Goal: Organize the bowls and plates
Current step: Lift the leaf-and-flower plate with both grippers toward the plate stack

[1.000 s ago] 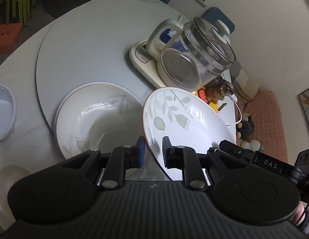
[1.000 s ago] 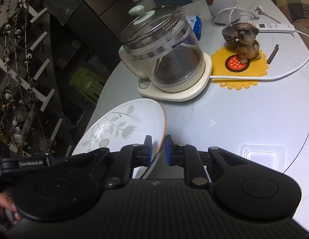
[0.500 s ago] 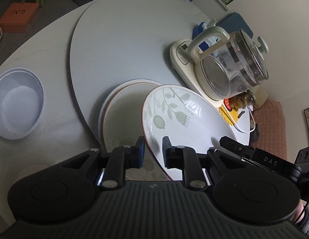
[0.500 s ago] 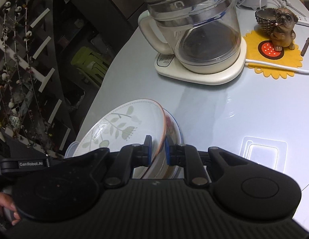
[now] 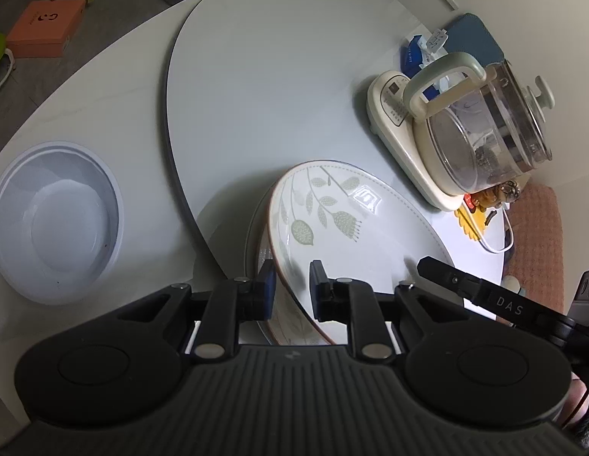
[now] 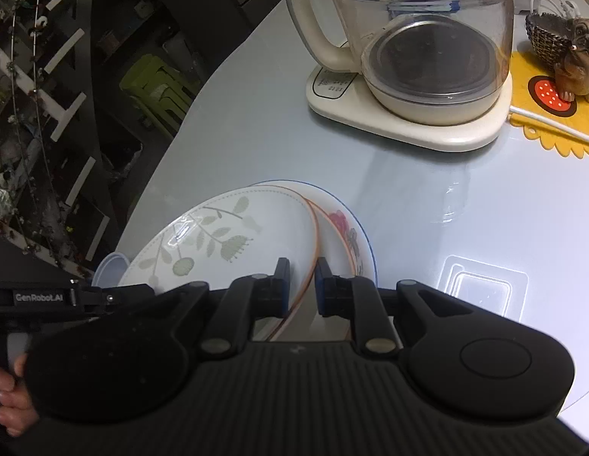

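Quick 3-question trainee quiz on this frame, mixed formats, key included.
1. True or false: the leaf-pattern plate is clamped at its rim by both the left hand-held gripper and the right hand-held gripper.
2. What lies directly under that plate? A) flower-pattern plate B) glass kettle C) white bowl
3. Fill in: the dog figurine stands on a yellow ____.

Key: 1 true; 2 A; 3 mat.

Left claw [image 5: 290,288] angled downward, jaws clamped; right claw [image 6: 302,285] likewise angled downward, clamped
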{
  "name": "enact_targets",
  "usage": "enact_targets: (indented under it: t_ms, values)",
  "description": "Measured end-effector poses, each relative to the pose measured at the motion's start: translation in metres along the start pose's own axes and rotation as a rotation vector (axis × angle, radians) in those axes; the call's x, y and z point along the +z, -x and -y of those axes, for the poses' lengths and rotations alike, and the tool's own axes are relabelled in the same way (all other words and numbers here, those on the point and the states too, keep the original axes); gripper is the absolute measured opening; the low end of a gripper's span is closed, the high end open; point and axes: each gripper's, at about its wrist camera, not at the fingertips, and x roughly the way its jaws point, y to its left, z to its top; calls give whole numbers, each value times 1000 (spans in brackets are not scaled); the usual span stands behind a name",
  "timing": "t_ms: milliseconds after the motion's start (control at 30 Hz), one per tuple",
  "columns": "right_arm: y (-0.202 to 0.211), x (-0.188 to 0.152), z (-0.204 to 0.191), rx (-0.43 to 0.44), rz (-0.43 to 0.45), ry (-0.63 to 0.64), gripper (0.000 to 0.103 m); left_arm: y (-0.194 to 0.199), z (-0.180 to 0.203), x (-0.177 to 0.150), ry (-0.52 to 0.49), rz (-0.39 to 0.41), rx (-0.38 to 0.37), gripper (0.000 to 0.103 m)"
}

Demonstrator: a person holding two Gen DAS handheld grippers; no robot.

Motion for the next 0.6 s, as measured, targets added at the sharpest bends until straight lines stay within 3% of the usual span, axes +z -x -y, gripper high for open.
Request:
enact_targets:
  t_ms: [600]
  values:
    - [-13,1,-6,-40,-42,39,17,-14,8,10,-67,-51,88,21]
